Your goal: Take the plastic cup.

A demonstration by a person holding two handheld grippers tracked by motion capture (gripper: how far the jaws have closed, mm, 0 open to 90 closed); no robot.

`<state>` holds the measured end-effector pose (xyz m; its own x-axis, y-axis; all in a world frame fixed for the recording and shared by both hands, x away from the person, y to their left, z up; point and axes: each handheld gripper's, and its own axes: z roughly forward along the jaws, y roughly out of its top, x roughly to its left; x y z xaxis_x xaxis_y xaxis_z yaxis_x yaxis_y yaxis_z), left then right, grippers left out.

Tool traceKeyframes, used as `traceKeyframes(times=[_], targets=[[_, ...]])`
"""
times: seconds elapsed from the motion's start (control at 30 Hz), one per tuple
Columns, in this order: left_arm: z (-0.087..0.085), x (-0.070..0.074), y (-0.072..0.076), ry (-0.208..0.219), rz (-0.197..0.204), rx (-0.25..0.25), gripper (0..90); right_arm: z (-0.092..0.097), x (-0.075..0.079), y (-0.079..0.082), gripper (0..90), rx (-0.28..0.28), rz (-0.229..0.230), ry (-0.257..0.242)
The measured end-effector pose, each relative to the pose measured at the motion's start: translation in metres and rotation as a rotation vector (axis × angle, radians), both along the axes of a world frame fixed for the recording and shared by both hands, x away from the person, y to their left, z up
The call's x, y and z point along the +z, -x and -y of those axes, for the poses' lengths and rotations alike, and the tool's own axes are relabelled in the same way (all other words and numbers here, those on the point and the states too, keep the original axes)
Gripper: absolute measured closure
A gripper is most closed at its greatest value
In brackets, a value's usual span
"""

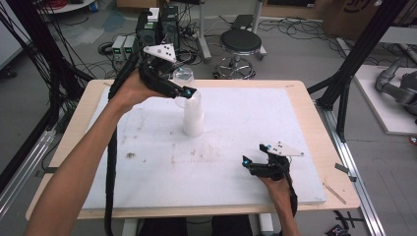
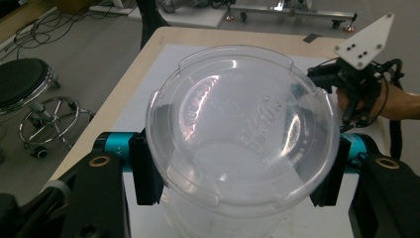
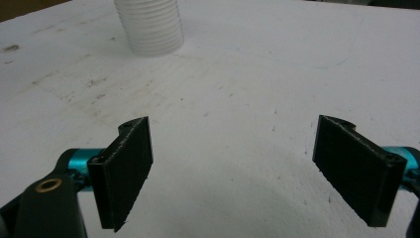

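Observation:
A tall white stack of plastic cups [image 1: 193, 119] stands upright on the white board [image 1: 231, 172], behind its middle. My left gripper [image 1: 184, 86] is shut on a clear plastic cup [image 1: 183, 77] at the top of that stack. In the left gripper view the clear cup [image 2: 242, 129] sits between the two black pads [image 2: 146, 171], mouth toward the camera. I cannot tell whether it still nests in the stack. My right gripper [image 1: 253, 153] rests low near the board's front right, open and holding nothing. In the right gripper view, that gripper [image 3: 233, 168] looks toward the ribbed stack [image 3: 148, 27].
The white board lies on a wooden table [image 1: 324, 147] and carries small dark marks [image 1: 130, 155] at the left. A black stool [image 1: 240, 44], electronics boxes [image 1: 152, 29] and cables stand on the floor behind. The other hand's gripper [image 2: 354, 74] shows farther off in the left gripper view.

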<state>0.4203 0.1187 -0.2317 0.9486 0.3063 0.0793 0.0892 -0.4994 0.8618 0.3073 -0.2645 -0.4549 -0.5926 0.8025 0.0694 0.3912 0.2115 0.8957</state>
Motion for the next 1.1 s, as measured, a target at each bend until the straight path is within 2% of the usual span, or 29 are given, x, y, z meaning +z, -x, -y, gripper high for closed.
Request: traceKeyframes(times=[0.1, 0.13, 0.2, 0.4, 0.53, 0.77, 0.93, 1.07, 1.1], targets=[[-0.008, -0.004, 0.018, 0.033, 0.004, -0.013, 37.5, 0.001, 0.0, -0.001, 15.7, -0.004, -0.004, -0.005], [-0.011, -0.007, 0.024, 0.041, 0.008, -0.026, 37.5, 0.002, 0.0, -0.002, 15.7, -0.005, -0.019, -0.011], [-0.014, -0.013, 0.036, 0.047, 0.005, -0.038, 37.5, 0.001, 0.0, -0.002, 15.7, -0.008, -0.02, -0.012], [-0.022, -0.035, 0.069, 0.1, 0.022, -0.074, 37.8, 0.001, 0.0, -0.002, 15.7, -0.009, -0.016, -0.006], [-0.029, -0.055, 0.085, 0.158, 0.029, -0.087, 38.2, 0.0, 0.0, -0.002, 15.7, -0.008, -0.02, -0.005], [-0.04, -0.092, 0.106, 0.251, 0.008, -0.103, 38.3, 0.0, 0.0, -0.001, 15.7, -0.01, -0.019, -0.006], [-0.044, -0.12, 0.118, 0.314, -0.013, -0.094, 38.3, 0.0, 0.0, -0.002, 15.7, -0.009, -0.015, 0.001], [-0.047, -0.134, 0.123, 0.34, -0.023, -0.089, 38.3, 0.0, 0.0, 0.0, 15.7, -0.009, 0.004, 0.002], [-0.048, -0.14, 0.123, 0.336, -0.029, -0.09, 38.2, 0.0, 0.0, 0.0, 15.7, -0.008, 0.005, 0.001]])
